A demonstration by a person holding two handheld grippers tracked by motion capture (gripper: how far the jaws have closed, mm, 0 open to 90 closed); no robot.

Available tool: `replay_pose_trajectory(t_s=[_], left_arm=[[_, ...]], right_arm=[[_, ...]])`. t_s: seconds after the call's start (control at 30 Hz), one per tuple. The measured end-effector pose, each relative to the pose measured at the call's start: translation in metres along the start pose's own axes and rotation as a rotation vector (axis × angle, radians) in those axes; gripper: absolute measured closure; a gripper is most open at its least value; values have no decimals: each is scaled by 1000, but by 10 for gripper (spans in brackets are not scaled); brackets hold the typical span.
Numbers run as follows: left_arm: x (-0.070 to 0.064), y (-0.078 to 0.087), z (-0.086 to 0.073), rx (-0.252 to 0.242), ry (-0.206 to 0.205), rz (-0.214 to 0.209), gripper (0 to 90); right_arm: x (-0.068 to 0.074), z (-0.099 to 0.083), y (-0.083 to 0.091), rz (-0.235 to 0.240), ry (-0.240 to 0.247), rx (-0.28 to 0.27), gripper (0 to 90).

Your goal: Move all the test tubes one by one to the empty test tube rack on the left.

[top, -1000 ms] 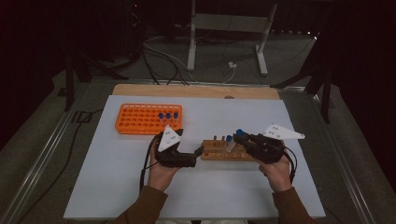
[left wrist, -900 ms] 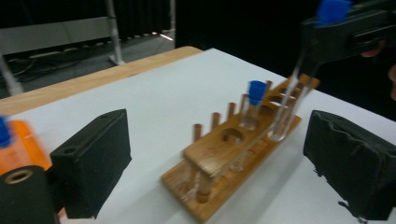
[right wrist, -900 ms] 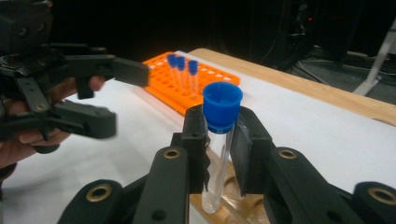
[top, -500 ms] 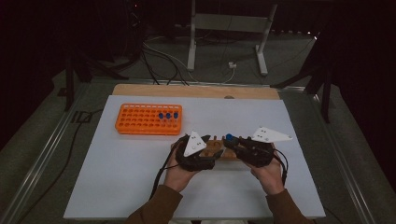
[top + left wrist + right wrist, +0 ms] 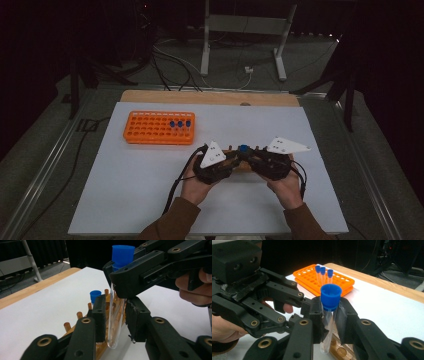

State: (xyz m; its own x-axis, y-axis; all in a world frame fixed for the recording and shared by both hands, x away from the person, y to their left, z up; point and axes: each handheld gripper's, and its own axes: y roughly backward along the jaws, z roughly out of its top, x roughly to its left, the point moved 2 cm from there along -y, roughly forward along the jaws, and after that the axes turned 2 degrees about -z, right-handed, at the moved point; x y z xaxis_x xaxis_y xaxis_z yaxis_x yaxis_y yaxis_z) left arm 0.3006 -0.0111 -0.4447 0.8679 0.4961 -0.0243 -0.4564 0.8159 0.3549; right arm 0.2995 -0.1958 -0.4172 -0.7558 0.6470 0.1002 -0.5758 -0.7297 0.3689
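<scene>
Left gripper view: my right gripper (image 5: 120,277) clamps the tube (image 5: 115,315) under its blue cap (image 5: 122,255), above the wooden rack (image 5: 100,315); my left gripper (image 5: 115,321), jaws slightly apart, brackets the glass to receive it.

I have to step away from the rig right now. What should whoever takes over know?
Right gripper: shut on the blue-capped test tube, just below the cap.
Left gripper: jaws either side of the tube's lower glass; grip cannot be told.
Tube hangs above the wooden rack, which holds another capped tube.
Done: three tubes stand in the orange rack.
Left: probably hand over and rack this tube.
</scene>
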Motion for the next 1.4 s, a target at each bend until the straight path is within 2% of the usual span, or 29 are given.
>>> replay_pose_trajectory(t_s=[0.2,0.43,0.6,0.73,1.03,1.1,1.17,1.4], left_arm=[[0,-1,0,-1,-5,-7,772],[0,-1,0,-9,-10,-4,783],[4,0,0,-13,2,15,784],[8,3,1,-15,13,34,783],[19,12,2,-30,37,76,783],[22,14,2,-32,43,88,783],[25,17,2,-34,47,96,783],[36,30,1,-43,60,133,783]], right_arm=[[1,0,-1,4,5,-3,770],[0,0,0,6,2,-7,761],[-2,2,4,26,-11,-38,576],[-5,3,8,26,-29,-66,469],[-13,2,9,-42,-49,-55,198],[-16,1,8,-59,-60,-49,156],[-18,0,8,-72,-69,-47,149],[-26,-1,11,-84,-92,-53,30]])
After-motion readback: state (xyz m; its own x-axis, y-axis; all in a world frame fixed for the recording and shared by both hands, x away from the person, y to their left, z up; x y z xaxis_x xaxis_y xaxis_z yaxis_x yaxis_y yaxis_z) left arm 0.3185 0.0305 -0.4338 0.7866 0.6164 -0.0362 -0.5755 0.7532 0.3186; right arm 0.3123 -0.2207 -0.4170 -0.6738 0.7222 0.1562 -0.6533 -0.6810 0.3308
